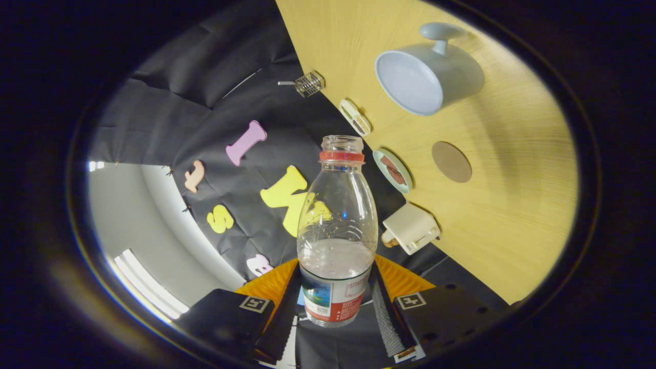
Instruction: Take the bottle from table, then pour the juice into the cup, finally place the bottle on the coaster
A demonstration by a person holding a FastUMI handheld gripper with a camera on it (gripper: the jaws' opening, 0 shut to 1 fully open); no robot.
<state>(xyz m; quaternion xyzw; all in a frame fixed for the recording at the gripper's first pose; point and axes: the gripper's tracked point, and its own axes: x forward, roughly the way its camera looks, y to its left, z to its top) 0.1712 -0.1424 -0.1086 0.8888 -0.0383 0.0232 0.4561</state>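
A clear plastic bottle (336,225) with no cap, a red neck ring and a printed label stands between my fingers. My gripper (335,302) is shut on its lower body at the label. Pale juice fills roughly the bottom third. The pale blue cup (428,77) with a handle stands on the wooden table (512,205), beyond the bottle's mouth and off to the right, apart from it. The round brown coaster (451,162) lies flat on the table between the cup and the bottle. The whole table appears steeply rolled in my view.
Along the table's edge near the bottle sit a small dish (392,170) with something brown, a white box (410,228), an oval dish (355,117) and a small wire basket (309,83). Black cloth wall hangs behind the bottle.
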